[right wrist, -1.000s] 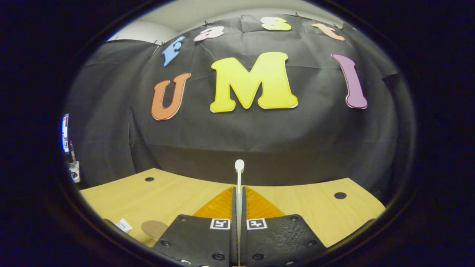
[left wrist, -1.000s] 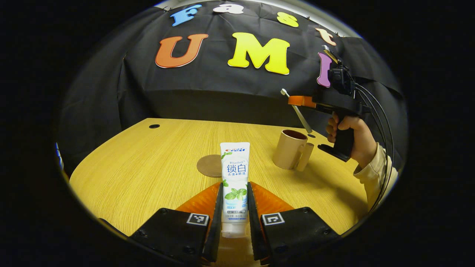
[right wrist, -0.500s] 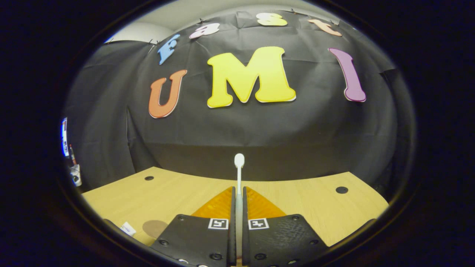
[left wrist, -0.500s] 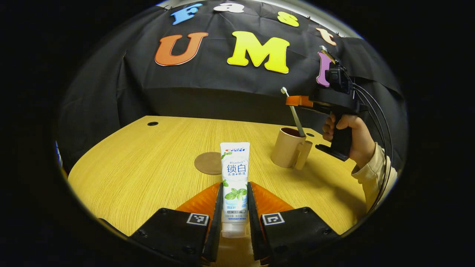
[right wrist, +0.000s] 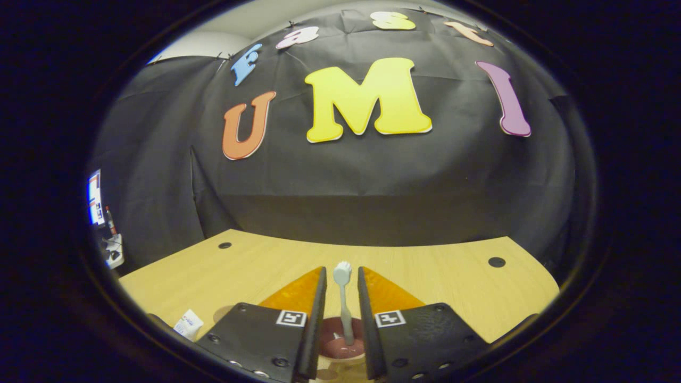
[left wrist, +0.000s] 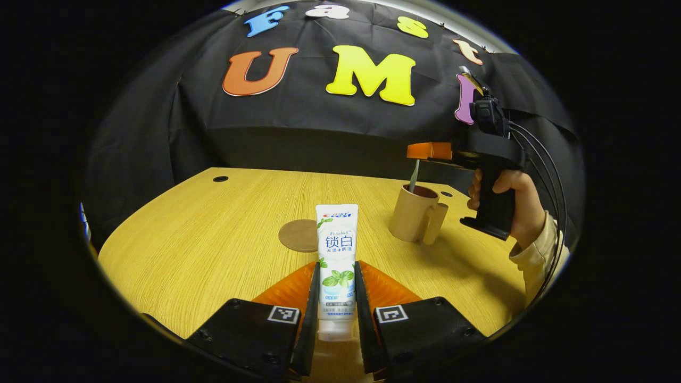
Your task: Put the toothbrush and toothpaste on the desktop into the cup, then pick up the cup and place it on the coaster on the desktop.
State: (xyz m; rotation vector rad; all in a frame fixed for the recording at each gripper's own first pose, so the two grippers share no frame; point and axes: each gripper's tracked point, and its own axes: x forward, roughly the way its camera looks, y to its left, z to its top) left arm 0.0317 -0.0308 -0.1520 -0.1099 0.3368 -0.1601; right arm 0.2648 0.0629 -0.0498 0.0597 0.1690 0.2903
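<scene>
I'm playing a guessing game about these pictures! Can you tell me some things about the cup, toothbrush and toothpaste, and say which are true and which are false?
1. The toothbrush stands in the cup. True.
2. The right claw squeezes the toothbrush. False: its fingers are apart, not touching it.
3. The left claw holds the toothpaste. True.
4. The cup sits on the coaster. False: it stands beside it on the desktop.
5. The toothpaste is inside the cup. False: it is in the left claw.
</scene>
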